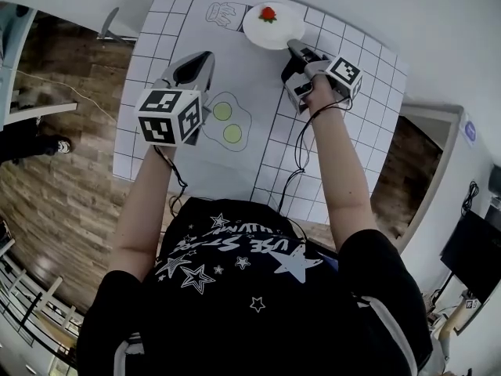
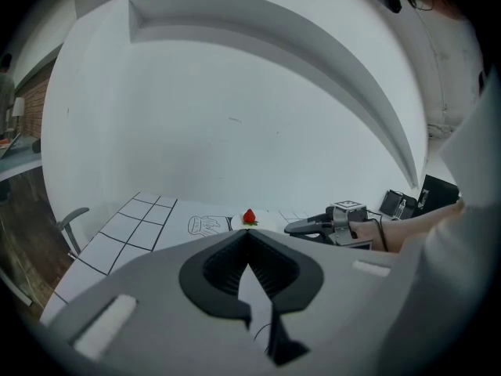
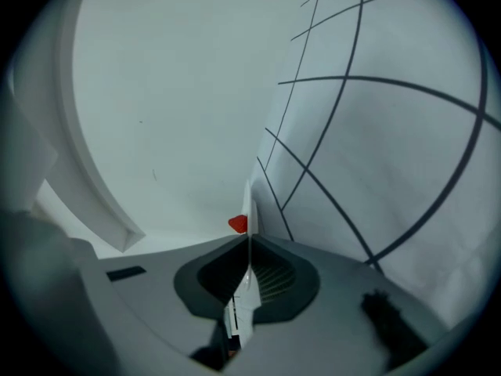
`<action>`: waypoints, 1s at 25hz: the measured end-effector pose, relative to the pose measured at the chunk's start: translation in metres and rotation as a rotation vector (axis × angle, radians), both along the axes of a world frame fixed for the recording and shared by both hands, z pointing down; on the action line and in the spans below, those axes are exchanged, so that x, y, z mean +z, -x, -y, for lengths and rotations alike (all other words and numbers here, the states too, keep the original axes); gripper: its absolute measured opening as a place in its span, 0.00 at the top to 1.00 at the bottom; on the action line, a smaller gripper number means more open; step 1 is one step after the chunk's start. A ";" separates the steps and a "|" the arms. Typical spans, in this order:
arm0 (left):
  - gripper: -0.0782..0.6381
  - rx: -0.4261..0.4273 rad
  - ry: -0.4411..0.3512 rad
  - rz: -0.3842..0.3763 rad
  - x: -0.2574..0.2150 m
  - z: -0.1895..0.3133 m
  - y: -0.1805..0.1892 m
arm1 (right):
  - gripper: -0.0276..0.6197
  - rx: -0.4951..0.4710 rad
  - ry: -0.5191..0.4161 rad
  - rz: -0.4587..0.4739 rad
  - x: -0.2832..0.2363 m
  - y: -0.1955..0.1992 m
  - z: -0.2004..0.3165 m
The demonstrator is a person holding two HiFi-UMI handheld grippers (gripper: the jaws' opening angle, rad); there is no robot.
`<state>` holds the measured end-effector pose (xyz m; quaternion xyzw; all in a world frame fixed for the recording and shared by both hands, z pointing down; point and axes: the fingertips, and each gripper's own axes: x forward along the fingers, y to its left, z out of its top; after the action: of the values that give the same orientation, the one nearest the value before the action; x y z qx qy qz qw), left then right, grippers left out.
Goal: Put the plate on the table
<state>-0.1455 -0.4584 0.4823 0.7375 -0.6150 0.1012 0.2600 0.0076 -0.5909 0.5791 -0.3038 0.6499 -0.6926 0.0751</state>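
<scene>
Right gripper (image 1: 295, 48): jaws pinched shut on the near rim of the round white plate (image 1: 260, 30). In the right gripper view the rim shows edge-on as a thin white line between the pads.

The plate is at the far end of the white grid-lined table (image 1: 149, 61), beside a line drawing of a jar (image 1: 225, 13). It looks level and very low. From here I cannot tell whether its base is touching the surface.

A small red strawberry (image 1: 268, 13) sits loose on the plate, towards the far side.

Left gripper (image 1: 206, 56): jaws together on nothing. It hangs over the middle of the table, near the printed fried eggs with green yolks (image 1: 227, 122), well clear of the plate.

Step in hand, as I read it: the set-down.

How to do it well:
- Keep the plate flat. A rim-only grip puts the load out past the jaws, and any dip at the far edge would send the berry rolling.
- Lower slowly until the base rests fully on the table, then let the jaws part.
- Draw the gripper straight back along the table, without lifting, so the rim isn't flicked upward.
- The left gripper has no part in this and is best kept where it is.
</scene>
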 end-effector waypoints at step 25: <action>0.88 -0.010 -0.065 0.013 -0.038 -0.037 -0.008 | 0.74 -0.029 -0.033 -0.138 -0.019 -0.010 -0.018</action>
<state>-0.1380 -0.4218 0.4442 0.7419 -0.6232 0.0848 0.2325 0.0175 -0.5727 0.5596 -0.3402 0.6690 -0.6604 0.0251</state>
